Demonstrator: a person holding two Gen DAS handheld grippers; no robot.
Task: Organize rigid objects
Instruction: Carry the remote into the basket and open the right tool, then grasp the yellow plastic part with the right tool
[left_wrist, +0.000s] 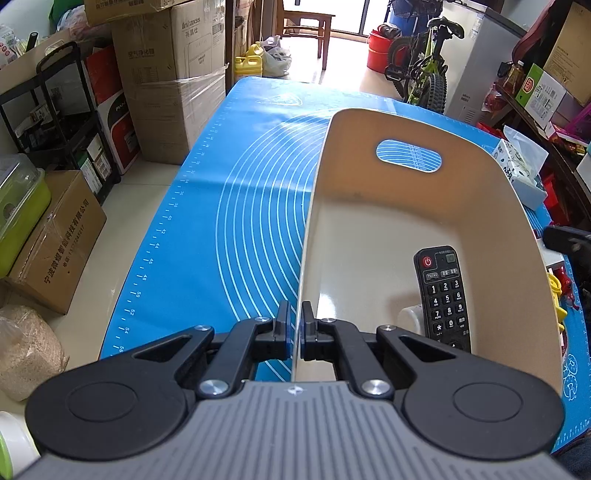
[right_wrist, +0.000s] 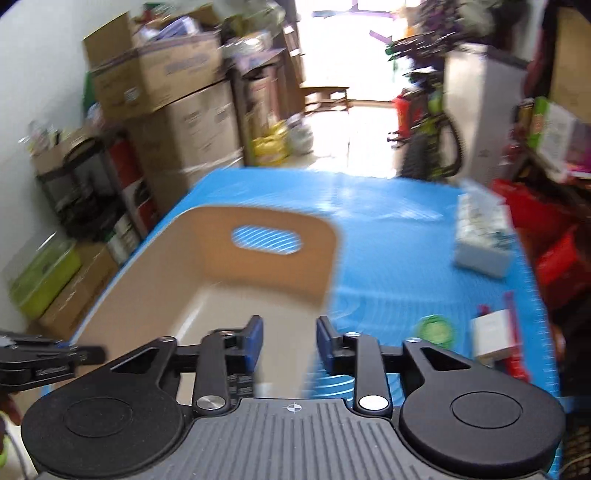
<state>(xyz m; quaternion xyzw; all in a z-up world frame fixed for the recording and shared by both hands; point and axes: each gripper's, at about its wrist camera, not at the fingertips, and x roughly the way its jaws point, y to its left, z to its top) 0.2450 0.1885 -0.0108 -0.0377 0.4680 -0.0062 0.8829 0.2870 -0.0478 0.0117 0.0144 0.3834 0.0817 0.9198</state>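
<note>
A beige bin (left_wrist: 406, 133) with an oval handle hole stands on the blue mat (left_wrist: 229, 192). My left gripper (left_wrist: 299, 325) is shut on the bin's left wall near its front corner. A black remote (left_wrist: 443, 295) lies inside the bin beside a white object (left_wrist: 410, 319). In the blurred right wrist view my right gripper (right_wrist: 290, 343) is open and empty above the bin's (right_wrist: 266, 218) right front part. A green round item (right_wrist: 436, 330) and a white box (right_wrist: 493, 332) lie on the mat right of the bin.
A tissue pack (left_wrist: 521, 170) lies at the mat's far right; it also shows in the right wrist view (right_wrist: 484, 236). A yellow toy (left_wrist: 556, 299) sits right of the bin. Cardboard boxes (left_wrist: 173, 77) and a black shelf line the left floor. A bicycle (left_wrist: 424, 62) stands behind.
</note>
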